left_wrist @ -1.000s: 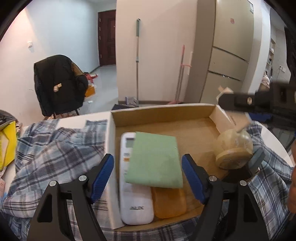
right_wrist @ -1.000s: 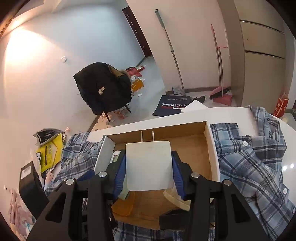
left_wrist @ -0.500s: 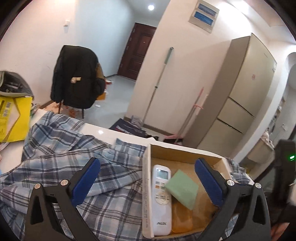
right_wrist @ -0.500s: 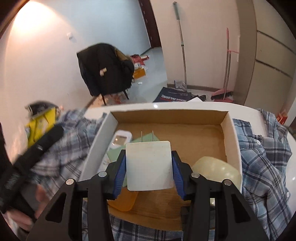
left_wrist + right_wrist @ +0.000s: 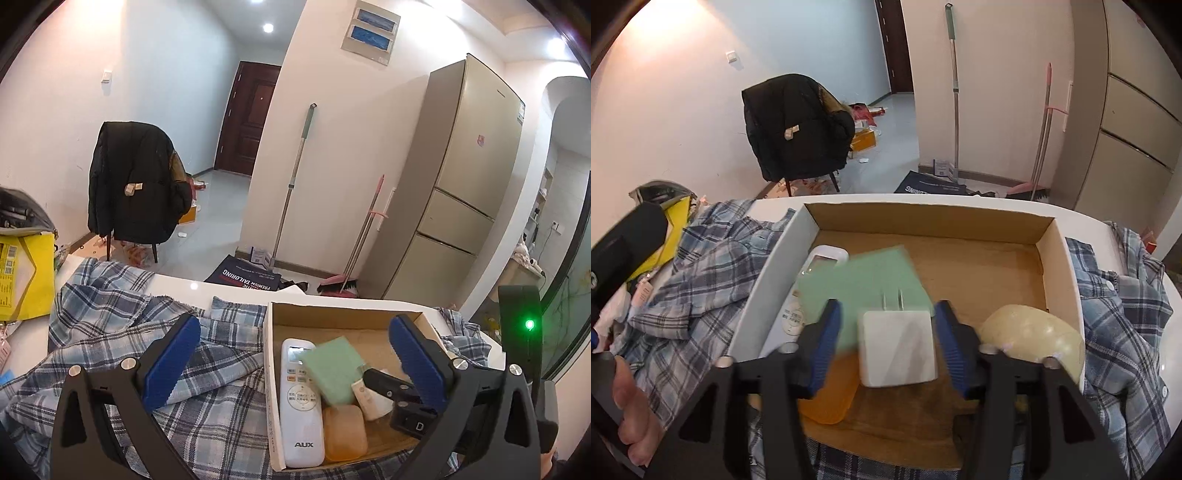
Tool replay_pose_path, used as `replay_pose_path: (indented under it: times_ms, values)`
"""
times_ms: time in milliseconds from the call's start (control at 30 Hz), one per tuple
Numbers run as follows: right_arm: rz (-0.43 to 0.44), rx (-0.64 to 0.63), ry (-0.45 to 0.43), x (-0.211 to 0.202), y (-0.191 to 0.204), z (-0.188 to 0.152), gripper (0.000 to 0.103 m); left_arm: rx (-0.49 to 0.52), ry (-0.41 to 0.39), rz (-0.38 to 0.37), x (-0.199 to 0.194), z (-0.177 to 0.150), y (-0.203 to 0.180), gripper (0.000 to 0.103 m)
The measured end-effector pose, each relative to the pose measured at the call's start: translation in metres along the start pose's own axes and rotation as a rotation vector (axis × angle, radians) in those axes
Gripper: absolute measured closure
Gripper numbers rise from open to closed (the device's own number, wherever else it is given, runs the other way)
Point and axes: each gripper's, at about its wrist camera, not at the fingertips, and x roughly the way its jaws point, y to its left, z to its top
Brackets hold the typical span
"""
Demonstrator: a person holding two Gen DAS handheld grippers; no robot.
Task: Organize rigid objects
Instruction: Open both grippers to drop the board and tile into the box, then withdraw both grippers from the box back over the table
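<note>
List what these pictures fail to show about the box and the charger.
- Charger, right wrist view: blurred; whether it rests on the box floor cannot be told.
- Charger, left wrist view: mostly hidden by the right gripper.
- Tape roll: partly behind a finger.
- Remote buttons: too small to read.

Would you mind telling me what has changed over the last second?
The right gripper has opened and let go of the white charger, which now sits inside the cardboard box. The left gripper pulled back and stays open. The remote, green pad and orange soap lie as before.
</note>
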Motion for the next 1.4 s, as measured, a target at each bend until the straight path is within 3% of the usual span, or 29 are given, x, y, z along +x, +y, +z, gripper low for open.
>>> replay_pose_path:
  times_ms: [133,433,567,767,1000,1133,1300,1400]
  values:
    - [0.009,0.035,-0.047,-0.019,-0.005,0.006,0.036,0.025,-0.039,0.013,-0.015,0.009,-0.007,0.0]
    - [-0.034,-0.006,-0.246,-0.132,-0.008,0.008,0.036,0.077,-0.219,-0.011,-0.109,0.046,-0.044,0.0]
    - [-0.051,-0.034,-0.287,-0.177,-0.005,-0.008,0.036,0.024,-0.248,-0.111,-0.157,0.045,-0.048,0.0]
    - [-0.043,-0.064,-0.356,-0.227,0.001,-0.047,0.036,0.152,-0.313,-0.037,-0.21,0.017,-0.077,0.0]
    - [-0.004,-0.028,-0.382,-0.238,-0.006,-0.074,0.036,0.17,-0.264,-0.04,-0.229,-0.023,-0.107,0.0]
    - [-0.034,-0.036,-0.399,-0.23,-0.007,-0.081,0.036,0.16,-0.226,-0.038,-0.224,-0.038,-0.109,0.0]
    - [0.026,-0.004,-0.316,-0.205,-0.014,-0.086,0.036,0.143,-0.19,-0.009,-0.197,-0.061,-0.095,0.0]
    - [-0.01,-0.015,-0.303,-0.19,-0.015,-0.093,0.036,0.129,-0.169,-0.022,-0.18,-0.073,-0.083,0.0]
